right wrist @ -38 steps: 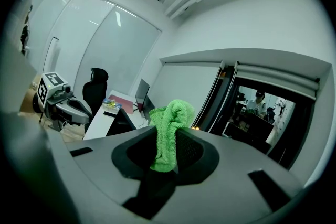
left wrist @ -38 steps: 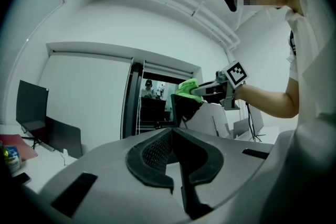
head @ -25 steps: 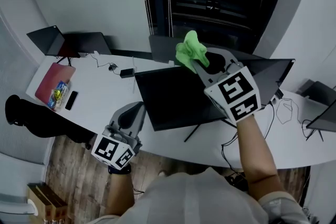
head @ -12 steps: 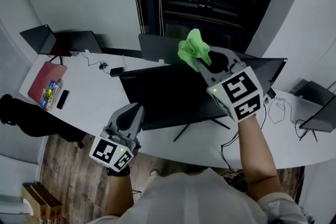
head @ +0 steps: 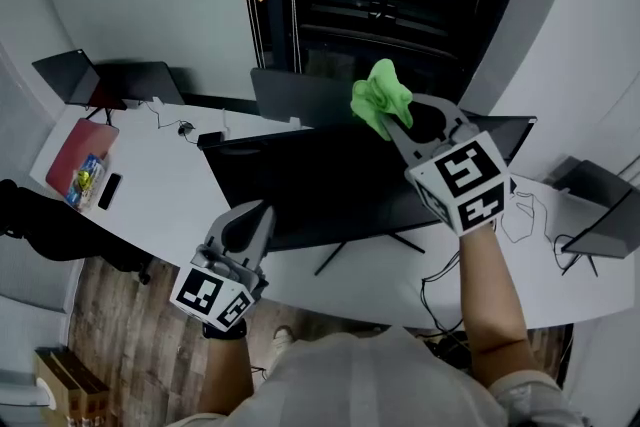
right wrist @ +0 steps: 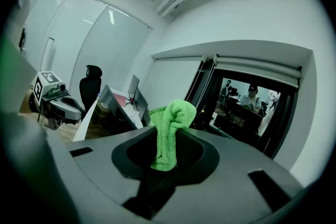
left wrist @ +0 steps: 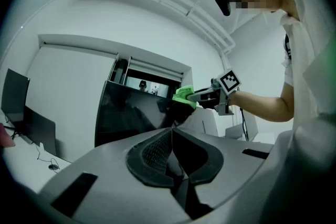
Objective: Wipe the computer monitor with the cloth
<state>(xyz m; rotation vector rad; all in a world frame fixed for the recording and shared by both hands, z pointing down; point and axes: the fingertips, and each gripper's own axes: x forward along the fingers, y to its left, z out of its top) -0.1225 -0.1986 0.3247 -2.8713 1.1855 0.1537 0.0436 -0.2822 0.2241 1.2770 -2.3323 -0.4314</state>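
A dark computer monitor stands on the white desk, its screen facing me. My right gripper is shut on a bright green cloth, held above the monitor's top edge near its right part. In the right gripper view the green cloth sticks up from between the jaws. My left gripper is shut with nothing in it, low in front of the monitor's lower left corner. From the left gripper view I see the monitor and the cloth at its upper right.
A second monitor stands behind the first. Laptops and a red folder lie at the desk's left end, with a phone. Cables trail at the right. A black chair is left of the desk.
The view has shifted so the desk and monitor sit further left. My right gripper with the cloth has edged slightly right along the monitor's top. The left gripper has hardly moved.
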